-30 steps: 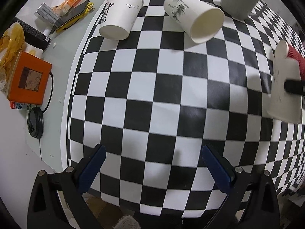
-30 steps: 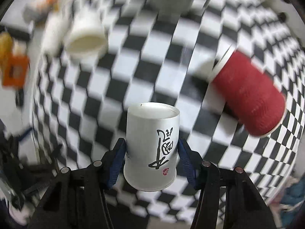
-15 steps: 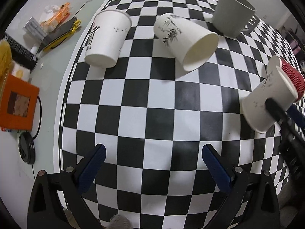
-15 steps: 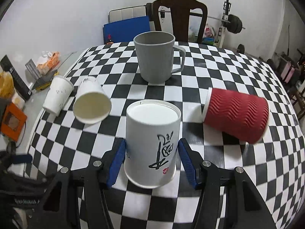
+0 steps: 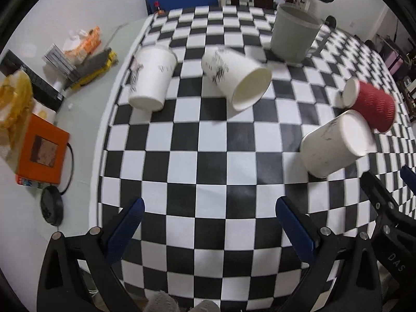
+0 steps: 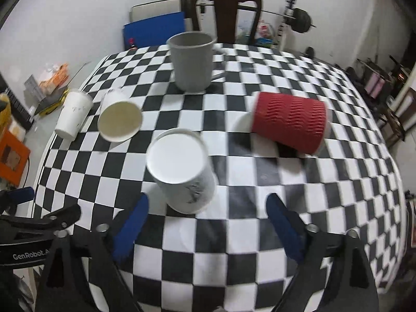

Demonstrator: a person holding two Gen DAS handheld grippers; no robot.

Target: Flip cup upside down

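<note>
From the left wrist view, the left gripper (image 5: 208, 227) hangs with its blue-padded fingers spread wide and nothing between them, low over the checkered tablecloth (image 5: 182, 161). The cloth is a flat black-and-white grid, smooth and matte. On its right side stands the white paper cup (image 5: 338, 144), base uppermost – a tapered cylinder with faint dark markings on its wall. Just behind it lies a red ribbed cup (image 5: 371, 105) on its side, its sleeve corrugated. Farther back a second white paper cup (image 5: 236, 78) lies tipped with its open mouth toward the camera, another white cup (image 5: 152, 78) stands near the cloth's left edge, and a grey mug (image 5: 293, 35) stands upright at the far side. Off the cloth, on the pale table top, sits an orange box (image 5: 41, 153).

From the right wrist view, the right gripper (image 6: 206, 226) is also spread wide and holds nothing; the inverted white paper cup (image 6: 182, 169) stands free on the cloth just ahead of the fingers, its flat round base facing up. The red ribbed cup (image 6: 290, 121) lies to the right, apart from it. Beyond the grey mug (image 6: 192, 61) a dark wooden chair (image 6: 226, 13) backs onto a white wall, with a barbell (image 6: 299, 18) beside it.
</note>
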